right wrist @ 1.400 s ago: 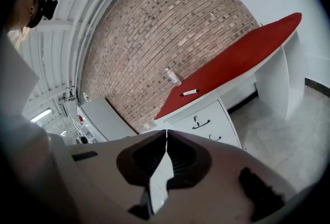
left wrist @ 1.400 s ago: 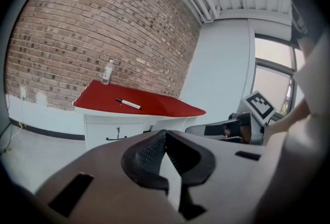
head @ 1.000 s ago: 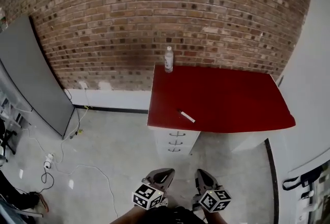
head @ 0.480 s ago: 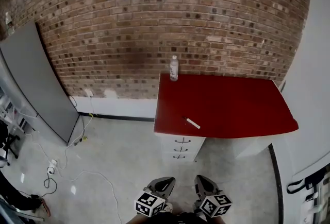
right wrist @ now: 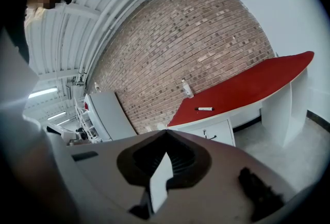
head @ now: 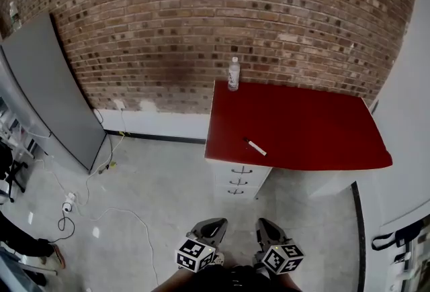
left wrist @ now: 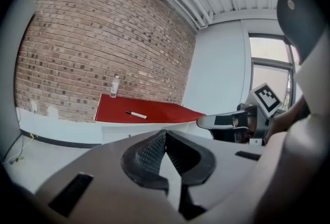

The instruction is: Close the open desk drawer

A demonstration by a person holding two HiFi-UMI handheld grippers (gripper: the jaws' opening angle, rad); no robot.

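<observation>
The left gripper [left wrist: 165,134] and right gripper [right wrist: 166,133] press ribbed dark fingers [left wrist: 149,152] together, empty, facing a glossy red table [head: 309,129] above white drawers [head: 237,180].

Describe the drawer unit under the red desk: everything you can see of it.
The drawer unit is a white box, seemingly painted wood or laminate, standing upright on the grey floor. It sits under the left end of the red desk top, as the head view shows it. It has three drawer fronts stacked one above another, each with a small curved handle at its middle. From this far off I cannot tell whether any drawer stands out. Only the desk top and floor touch it.
</observation>
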